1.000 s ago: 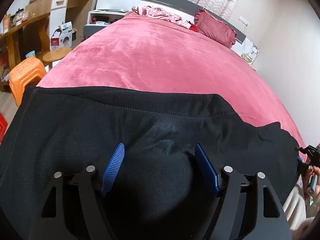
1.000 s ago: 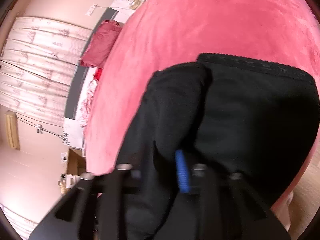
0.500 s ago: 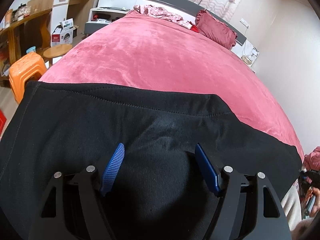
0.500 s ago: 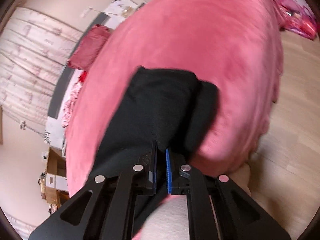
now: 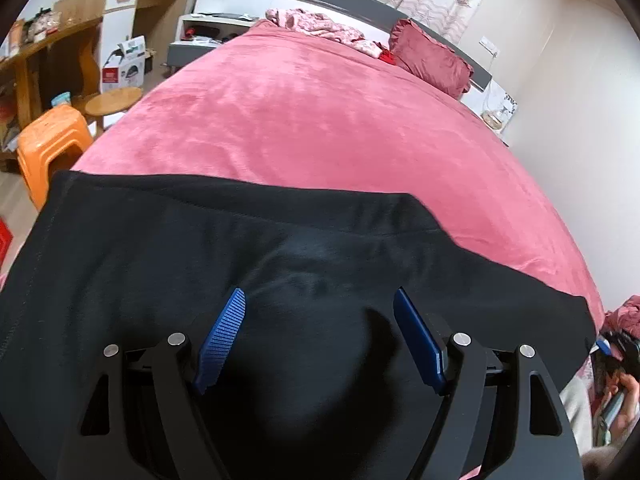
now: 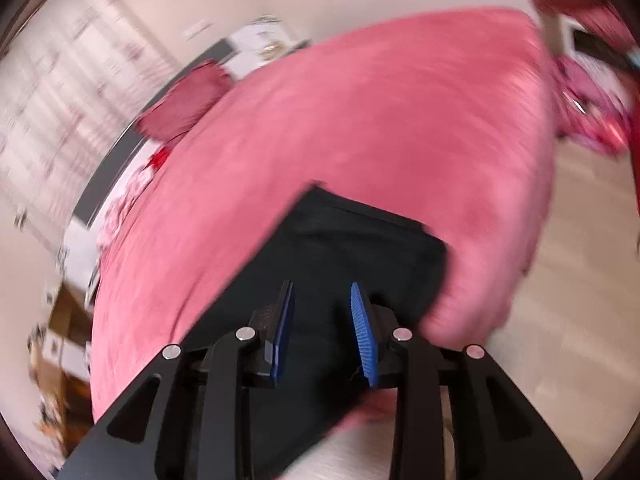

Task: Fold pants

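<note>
Black pants (image 5: 200,248) lie spread across the near edge of a bed under a pink blanket (image 5: 320,112). My left gripper (image 5: 319,292) hovers over the middle of them. Its blue pads (image 5: 224,332) stand wide apart and are opening a little further, with nothing pinched between them. In the blurred right wrist view, one end of the pants (image 6: 360,240) lies flat near the corner of the bed (image 6: 380,100). My right gripper (image 6: 321,284) is just above that end. Its jaws are opening, and the black cloth shows behind the gap without the pads pressing on it.
Left of the bed stand an orange stool (image 5: 48,136), a round wooden stool (image 5: 114,100) and a wooden desk (image 5: 40,48). A dark red pillow (image 5: 432,60) and pink clothing (image 5: 320,28) lie at the headboard. A person's hand (image 5: 624,384) shows at lower right. Wooden floor (image 6: 580,260) borders the bed.
My right gripper went from shut on the pants' end to parted jaws, and it rose and rolled. That end now lies flat on the bed. The left gripper barely moved.
</note>
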`<state>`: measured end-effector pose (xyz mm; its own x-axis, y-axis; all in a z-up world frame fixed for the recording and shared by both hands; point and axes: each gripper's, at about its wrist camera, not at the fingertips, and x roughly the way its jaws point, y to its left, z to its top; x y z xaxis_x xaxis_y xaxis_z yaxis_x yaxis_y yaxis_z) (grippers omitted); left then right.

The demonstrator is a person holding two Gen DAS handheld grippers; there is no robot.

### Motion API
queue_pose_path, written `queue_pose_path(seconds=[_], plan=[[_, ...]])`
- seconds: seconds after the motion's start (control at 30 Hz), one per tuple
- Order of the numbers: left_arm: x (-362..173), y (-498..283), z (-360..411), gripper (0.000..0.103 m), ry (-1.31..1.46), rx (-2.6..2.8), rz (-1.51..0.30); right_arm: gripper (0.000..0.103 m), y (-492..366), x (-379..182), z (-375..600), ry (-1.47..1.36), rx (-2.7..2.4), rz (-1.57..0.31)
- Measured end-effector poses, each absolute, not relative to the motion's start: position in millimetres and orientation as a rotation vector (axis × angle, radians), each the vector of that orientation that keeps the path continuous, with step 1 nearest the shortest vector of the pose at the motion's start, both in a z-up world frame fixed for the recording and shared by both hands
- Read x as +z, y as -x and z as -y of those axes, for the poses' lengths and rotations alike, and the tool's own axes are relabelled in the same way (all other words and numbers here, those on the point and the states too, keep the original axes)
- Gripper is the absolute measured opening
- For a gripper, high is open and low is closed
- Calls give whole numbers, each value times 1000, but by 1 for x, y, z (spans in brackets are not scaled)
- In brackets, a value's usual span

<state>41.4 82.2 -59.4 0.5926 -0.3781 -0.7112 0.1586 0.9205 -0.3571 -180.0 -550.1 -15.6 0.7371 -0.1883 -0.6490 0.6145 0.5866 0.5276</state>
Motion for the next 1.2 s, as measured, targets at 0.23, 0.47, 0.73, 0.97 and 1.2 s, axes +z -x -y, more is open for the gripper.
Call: queue_pose_path(seconds=[0.23,0.47,0.73,0.97,1.2], plan=[[-47,-65,-33,76,216,-421,-876,43,86,-31,499,-798,-297,-692],[-57,-96,11,76,92,-464,-919,44,60,-59,463,-691,-268,-771],[-80,-130,22,56,-11,-471,-891,47,72,-72,468,-721,-251,-733],[-80,-101,-11,77,138,-469,-827,55,47,-35,409,-586,-111,-720],[-84,-78,-27,77,216,-490,-816,55,-41,-16,285,-500,447,-854]])
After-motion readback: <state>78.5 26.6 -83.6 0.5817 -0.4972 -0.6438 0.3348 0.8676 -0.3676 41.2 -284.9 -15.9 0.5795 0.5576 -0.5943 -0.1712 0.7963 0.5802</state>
